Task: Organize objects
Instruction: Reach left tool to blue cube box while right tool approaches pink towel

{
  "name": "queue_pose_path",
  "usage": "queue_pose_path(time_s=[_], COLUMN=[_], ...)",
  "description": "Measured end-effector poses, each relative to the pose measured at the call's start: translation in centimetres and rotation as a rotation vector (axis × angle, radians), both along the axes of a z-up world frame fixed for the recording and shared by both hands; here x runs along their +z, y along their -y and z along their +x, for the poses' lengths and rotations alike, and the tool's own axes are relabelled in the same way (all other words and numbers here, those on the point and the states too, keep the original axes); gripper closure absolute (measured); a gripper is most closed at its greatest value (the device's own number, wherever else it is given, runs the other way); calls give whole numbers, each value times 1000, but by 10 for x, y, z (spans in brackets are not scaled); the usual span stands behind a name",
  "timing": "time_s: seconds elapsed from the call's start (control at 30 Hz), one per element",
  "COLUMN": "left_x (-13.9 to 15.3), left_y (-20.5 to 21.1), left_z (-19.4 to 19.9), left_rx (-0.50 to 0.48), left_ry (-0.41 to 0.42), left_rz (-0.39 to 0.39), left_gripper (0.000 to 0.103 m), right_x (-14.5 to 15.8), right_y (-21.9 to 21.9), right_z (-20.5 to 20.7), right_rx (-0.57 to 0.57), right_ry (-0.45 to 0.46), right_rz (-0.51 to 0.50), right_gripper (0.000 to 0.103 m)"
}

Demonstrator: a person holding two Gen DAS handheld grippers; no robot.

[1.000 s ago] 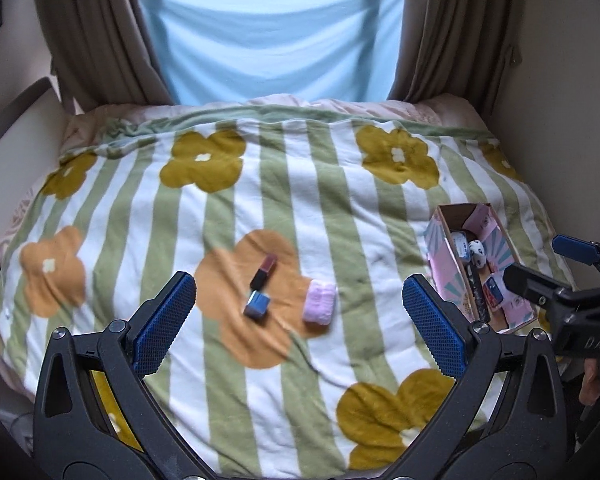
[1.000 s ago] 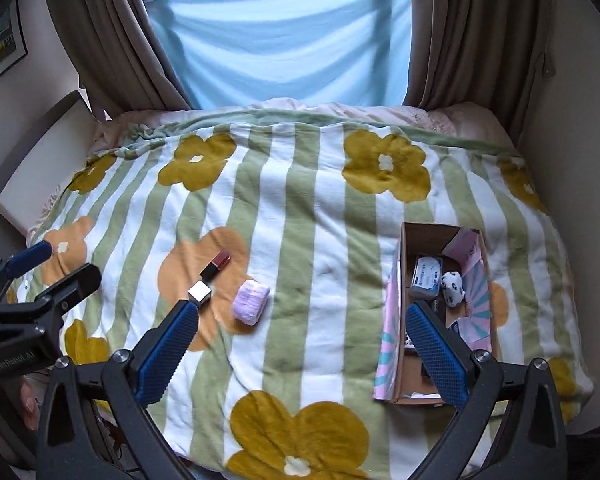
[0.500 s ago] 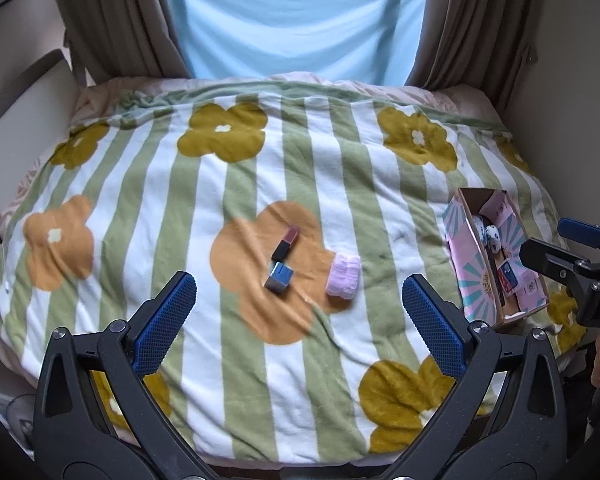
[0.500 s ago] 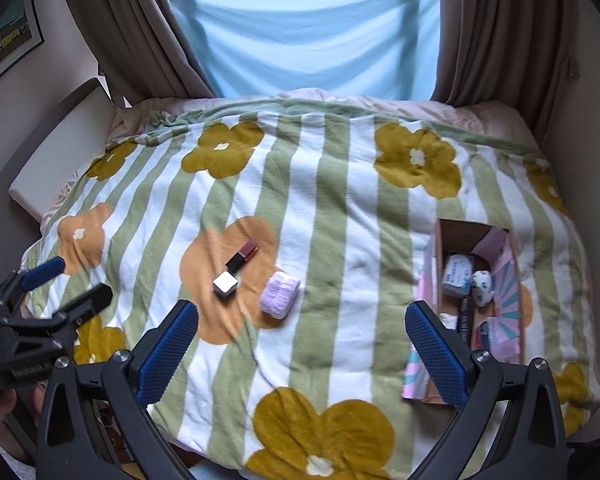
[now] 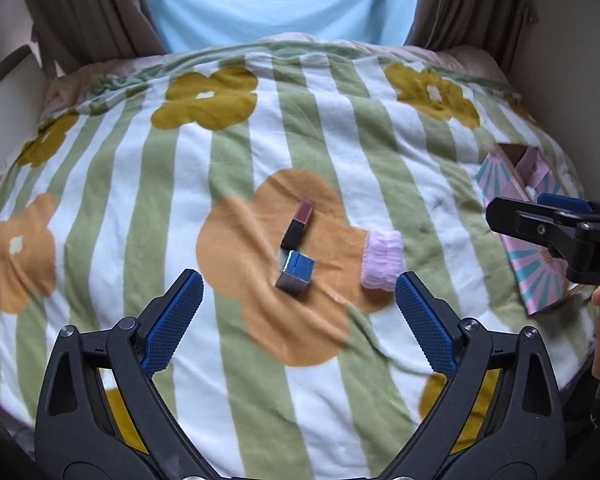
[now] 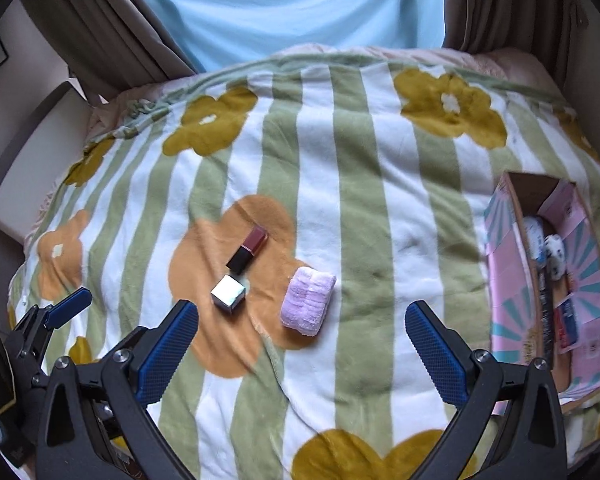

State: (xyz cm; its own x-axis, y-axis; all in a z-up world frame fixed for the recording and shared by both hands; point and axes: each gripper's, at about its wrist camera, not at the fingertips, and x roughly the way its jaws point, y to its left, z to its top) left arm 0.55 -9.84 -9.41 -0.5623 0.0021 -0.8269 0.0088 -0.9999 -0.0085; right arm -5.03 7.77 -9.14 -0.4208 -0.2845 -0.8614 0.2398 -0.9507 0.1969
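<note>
**So, both grippers wide open over the bed, nothing picked up**

Left gripper [image 5: 298, 316] has its blue pads spread far apart and isn't touching or holding anything. It hangs over the flowered blanket [image 5: 160, 184], with the little silver cube [image 5: 295, 272] sitting just ahead, between the two fingers. The lipstick [image 5: 298, 224] lies right behind the cube, nearly touching it, both on the big orange flower. The pink fuzzy roll [image 5: 381, 260] is just right of them, near the right-hand pad.

Right gripper [image 6: 302, 348] is the same deal: jaws fully apart, empty, above the blanket. From its camera the roll sits between the pads, the cube near its left-hand pad.

The pink cardboard box [image 6: 508, 276] rests at the blanket's right edge, well apart from the three loose items, with several small things already inside that are too blurry to name.
</note>
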Motion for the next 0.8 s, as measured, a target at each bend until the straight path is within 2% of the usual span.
queue_pose_path(time_s=[0.13, 0.23, 0.4, 0.5, 0.67, 0.73, 0.8], left_x=[-52, -94, -138, -151, -168, -173, -176], left_y=[3, 4, 0, -2, -10, -12, -12], left_z=[-19, -35, -53, -60, -70, -72, -73], left_rx=[-45, -78, -123, -149, -194, -200, -196], left_ry=[12, 35, 56, 55, 64, 78, 84], left_rz=[-16, -17, -36, -49, -62, -66, -73], left_gripper=[13, 21, 27, 28, 37, 49, 53], right_x=[-48, -81, -125, -140, -156, -162, -167], right_y=[11, 14, 20, 25, 33, 34, 34], right_z=[-19, -32, -49, -56, -61, -63, -64], right_rx=[-29, -55, -96, -109, -117, -130, -137], right_ry=[32, 61, 107, 126, 139, 152, 166], right_rz=[17, 18, 24, 14, 45, 43, 42], right_gripper=[0, 4, 11, 13, 20, 25, 37])
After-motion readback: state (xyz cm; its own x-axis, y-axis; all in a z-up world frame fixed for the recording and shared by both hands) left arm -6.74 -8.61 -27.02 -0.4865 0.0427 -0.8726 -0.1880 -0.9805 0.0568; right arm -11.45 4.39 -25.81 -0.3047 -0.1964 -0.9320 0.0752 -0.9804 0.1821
